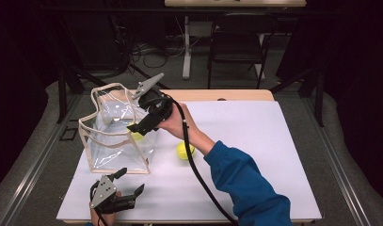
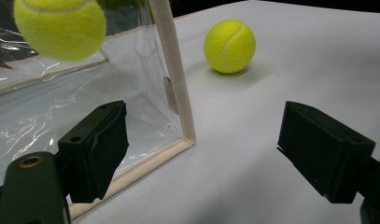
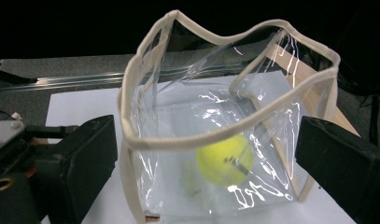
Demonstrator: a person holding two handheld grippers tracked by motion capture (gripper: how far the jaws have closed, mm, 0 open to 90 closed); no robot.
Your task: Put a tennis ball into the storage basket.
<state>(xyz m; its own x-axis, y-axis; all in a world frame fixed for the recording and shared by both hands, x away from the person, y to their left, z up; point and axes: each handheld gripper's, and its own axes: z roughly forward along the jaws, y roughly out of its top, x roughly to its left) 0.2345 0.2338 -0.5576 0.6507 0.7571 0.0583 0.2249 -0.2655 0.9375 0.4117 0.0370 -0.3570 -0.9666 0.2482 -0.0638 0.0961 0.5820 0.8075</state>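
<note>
High view first: looks down on a clear bag (image 1: 116,136) with pale trim, standing at 9 o'clock on the white counter (image 1: 255,141), mouth open and rim sagging. Finds the right gripper (image 1: 141,126) hanging over the bag's 3 o'clock edge, jaws released and holding nothing. Places one tennis ball (image 1: 138,136) inside the bag, low against the wall nearest that gripper; cannot tell whether it is resting or in mid-drop, though the left gripper view catches it high behind the clear wall (image 2: 59,28), and the right gripper view puts it near the bottom (image 3: 225,159). Finds a second ball (image 1: 185,150) loose on the counter just at 3 o'clock of the bag, under the forearm. Leaves the left gripper (image 1: 131,181) at 6 o'clock near the counter's front edge, jaws also wide apart and empty, close to the bag's near corner but not touching it. Risks, as a judgement: could tip or drag the unsteadied bag by snagging the soft rim on a jaw while pulling out; could nudge the loose ball with the sleeve or cable and send it rolling toward an edge; could let a bouncing ball topple the light bag. Better to brace the near corner with the left jaws.
</note>
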